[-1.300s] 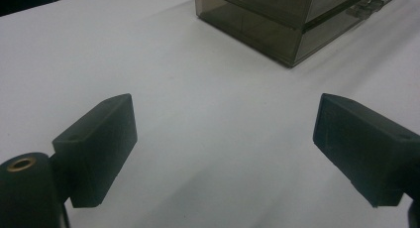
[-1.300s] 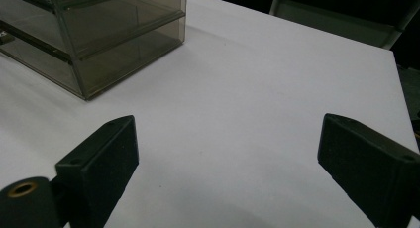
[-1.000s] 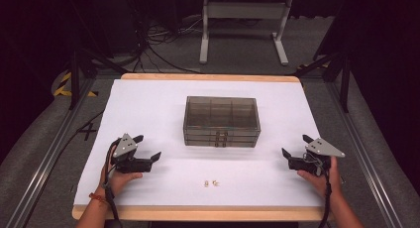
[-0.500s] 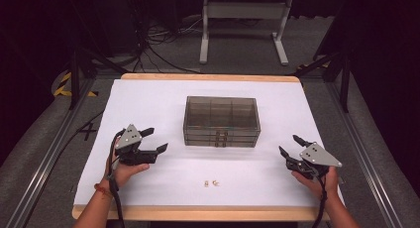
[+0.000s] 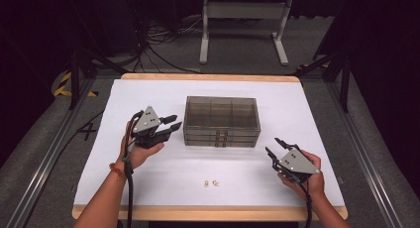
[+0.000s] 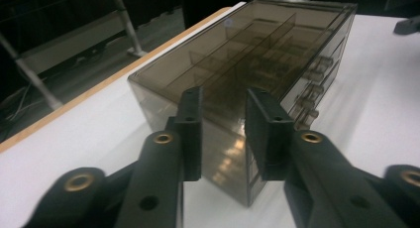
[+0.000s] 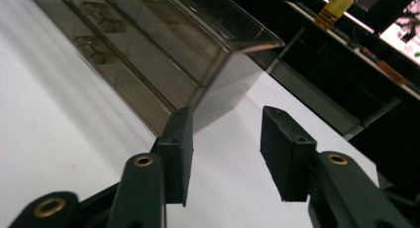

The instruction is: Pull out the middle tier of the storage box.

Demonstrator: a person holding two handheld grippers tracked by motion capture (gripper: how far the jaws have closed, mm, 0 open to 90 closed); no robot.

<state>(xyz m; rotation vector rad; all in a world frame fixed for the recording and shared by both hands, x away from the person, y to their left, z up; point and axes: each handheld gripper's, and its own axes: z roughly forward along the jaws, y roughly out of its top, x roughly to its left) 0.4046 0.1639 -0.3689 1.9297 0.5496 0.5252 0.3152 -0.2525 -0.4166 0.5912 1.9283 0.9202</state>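
High view: white table [image 5: 148, 198], smoky drawer box [image 5: 222, 120] at centre; left gripper [image 5: 170, 125] just left of box, right gripper [image 5: 275, 146] near its front right corner | Left gripper view: jaws closing, narrow empty gap, box ahead | Right gripper view: jaws closing, apart, nothing between; box ahead-left.

Left gripper [image 6: 224, 134] fingers [image 6: 190, 131] apart and empty, just been closing, smoky drawer box [image 6: 257, 54] ahead, white table [image 6: 79, 139]
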